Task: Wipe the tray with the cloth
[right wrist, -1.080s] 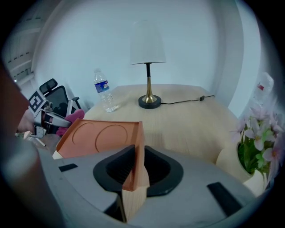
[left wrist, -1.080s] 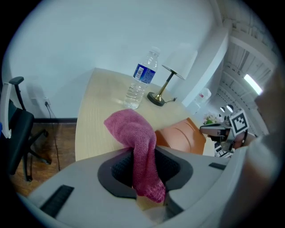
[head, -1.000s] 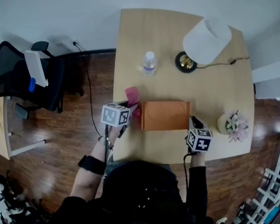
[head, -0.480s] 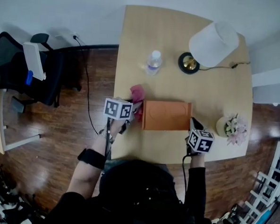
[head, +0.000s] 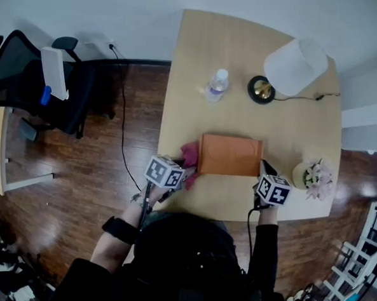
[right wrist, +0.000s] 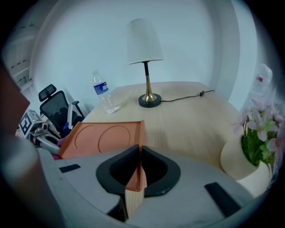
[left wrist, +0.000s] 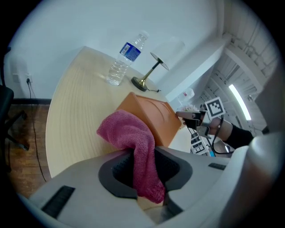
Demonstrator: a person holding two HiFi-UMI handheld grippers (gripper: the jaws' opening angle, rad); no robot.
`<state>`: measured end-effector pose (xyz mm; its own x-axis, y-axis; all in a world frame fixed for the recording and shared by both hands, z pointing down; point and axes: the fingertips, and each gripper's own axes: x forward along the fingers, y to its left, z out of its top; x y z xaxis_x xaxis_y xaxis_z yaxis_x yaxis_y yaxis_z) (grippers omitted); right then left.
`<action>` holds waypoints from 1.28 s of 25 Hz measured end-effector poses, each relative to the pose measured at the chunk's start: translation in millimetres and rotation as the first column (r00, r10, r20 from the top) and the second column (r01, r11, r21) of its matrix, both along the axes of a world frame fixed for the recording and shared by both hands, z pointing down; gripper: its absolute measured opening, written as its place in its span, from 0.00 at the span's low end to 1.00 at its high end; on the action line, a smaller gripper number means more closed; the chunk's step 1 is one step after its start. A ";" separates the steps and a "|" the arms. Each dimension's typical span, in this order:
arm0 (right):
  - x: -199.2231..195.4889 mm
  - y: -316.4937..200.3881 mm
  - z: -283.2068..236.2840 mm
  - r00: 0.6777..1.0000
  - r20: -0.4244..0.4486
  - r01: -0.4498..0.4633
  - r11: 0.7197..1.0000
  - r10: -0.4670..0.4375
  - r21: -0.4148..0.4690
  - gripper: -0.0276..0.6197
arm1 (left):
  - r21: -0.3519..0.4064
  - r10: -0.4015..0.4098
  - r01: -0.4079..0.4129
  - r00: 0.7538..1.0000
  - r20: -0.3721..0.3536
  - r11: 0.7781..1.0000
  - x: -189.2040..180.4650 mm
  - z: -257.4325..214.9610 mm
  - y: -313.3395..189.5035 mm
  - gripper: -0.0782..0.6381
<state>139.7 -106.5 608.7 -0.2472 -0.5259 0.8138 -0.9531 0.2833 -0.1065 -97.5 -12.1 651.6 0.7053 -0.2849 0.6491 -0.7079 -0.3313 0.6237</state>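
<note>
While my right gripper (right wrist: 136, 171), whose jaws have just been closing, clamps the near rim of the tray (right wrist: 104, 139) on the table (right wrist: 191, 120) and my left gripper (left wrist: 144, 171) pinches the pink cloth (left wrist: 128, 132) just off the tray's left end (cloth not on its surface), I judge wiping not begun.

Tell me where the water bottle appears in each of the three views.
Head view: the water bottle stands upper centre, left of the lamp.
Left gripper view: the bottle is upper left of centre, left of the lamp.
Right gripper view: the bottle is left of centre, left of the lamp.
Shared landmark: the lamp.
</note>
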 end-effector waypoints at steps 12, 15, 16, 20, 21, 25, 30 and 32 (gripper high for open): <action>-2.8 1.5 1.0 0.999 0.035 0.010 1.000 -0.010 -0.008 0.07 | -0.028 0.091 -0.092 0.995 -0.029 0.995 14.5 -3.0 64.4 0.25; 0.4 -0.1 -0.1 1.000 0.019 0.010 1.000 -0.010 0.003 0.07 | 0.016 -0.014 0.014 1.000 -0.023 1.000 -14.5 -9.3 21.2 0.25; 1.2 -0.2 -0.5 1.000 0.017 0.007 1.000 -0.007 0.005 0.07 | 0.035 -0.047 0.048 0.999 -0.025 0.998 -22.6 -12.2 0.7 0.25; -1.8 2.6 1.3 0.999 0.038 -0.006 1.000 0.006 -0.004 0.07 | 0.088 -0.088 0.091 0.996 -0.033 0.992 -34.7 -14.1 -76.5 0.25; -2.5 2.9 1.2 0.999 0.044 -0.007 1.000 0.008 -0.006 0.07 | 0.087 -0.101 0.103 0.995 -0.027 0.991 -35.4 -11.1 -92.9 0.25; -2.1 1.1 -0.6 0.999 0.039 -0.013 1.000 0.014 -0.007 0.07 | 0.042 -0.206 0.206 0.978 -0.018 0.978 -39.7 2.9 -133.8 0.25; -1.9 1.8 1.9 0.997 0.076 -0.026 1.000 0.027 -0.015 0.07 | -0.011 -0.277 0.277 0.957 -0.087 0.961 -39.4 7.8 -125.9 0.25; -3.1 1.5 -0.4 0.997 0.077 -0.030 0.999 0.031 -0.013 0.07 | -0.018 -0.261 0.260 0.961 -0.091 0.965 -38.5 7.6 -115.7 0.25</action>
<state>136.6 -105.0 608.4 -0.2938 -0.5245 0.7991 -0.9501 0.2522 -0.1837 -136.0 -127.8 659.3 0.6637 -0.4631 0.5875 -0.7089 -0.1388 0.6915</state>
